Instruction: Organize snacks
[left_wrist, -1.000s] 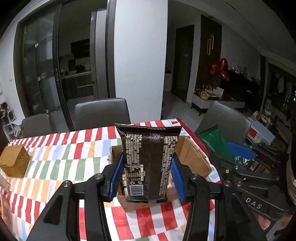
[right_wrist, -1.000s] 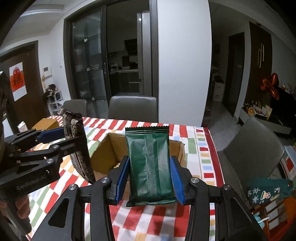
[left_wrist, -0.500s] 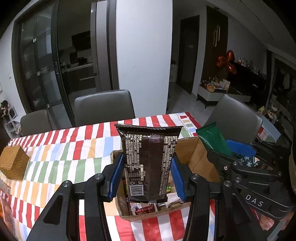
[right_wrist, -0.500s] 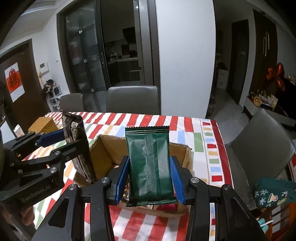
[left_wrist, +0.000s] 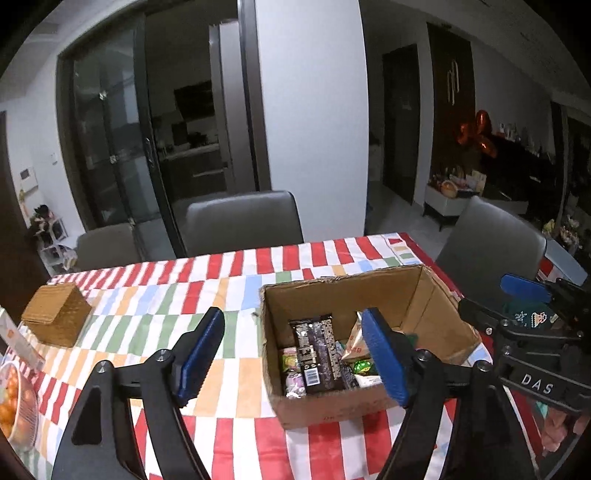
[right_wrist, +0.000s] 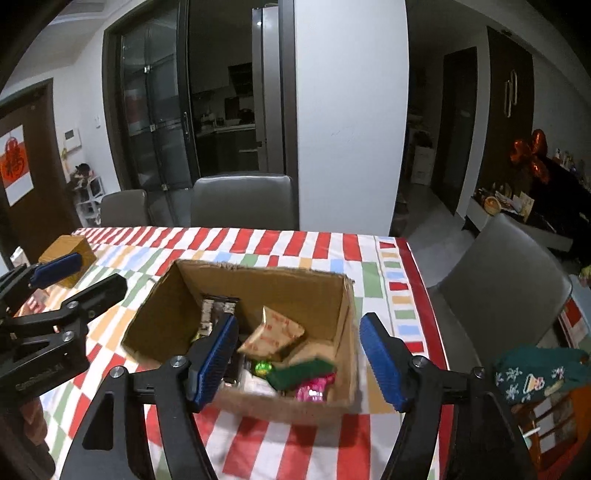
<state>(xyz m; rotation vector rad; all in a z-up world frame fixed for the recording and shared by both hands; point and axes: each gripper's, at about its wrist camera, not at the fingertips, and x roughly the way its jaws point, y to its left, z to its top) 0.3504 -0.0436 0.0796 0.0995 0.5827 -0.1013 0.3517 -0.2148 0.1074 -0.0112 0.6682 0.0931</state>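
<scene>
We work over the striped table (left_wrist: 229, 280), and the cardboard box (left_wrist: 436, 306) sits toward its right edge, with the dark snack packet (left_wrist: 317, 354) lying flat in the box's left half and the green snack packet (right_wrist: 301, 373) blurred at the near right, apparently not yet settled. Our left gripper (left_wrist: 295, 354) stands wide with nothing between its blue pads, its jaws having just been opening; one pad hangs over the cloth at nine o'clock of the box, the other over the box's contents. Our right gripper (right_wrist: 299, 358) is likewise spread and empty, just opened, straddling the near wall of the box from six o'clock.

The biggest risk is the box itself: it is light and close to the table's edge at three o'clock, so a pad catching its rim as we pull back could drag or tip it. Next, the two grippers are near each other over the box and could knock together. Smaller still, the green packet may come to rest propped on the other snacks (right_wrist: 271, 334) and slide. The wicker box (left_wrist: 55, 317) at ten o'clock is well apart and safe.
</scene>
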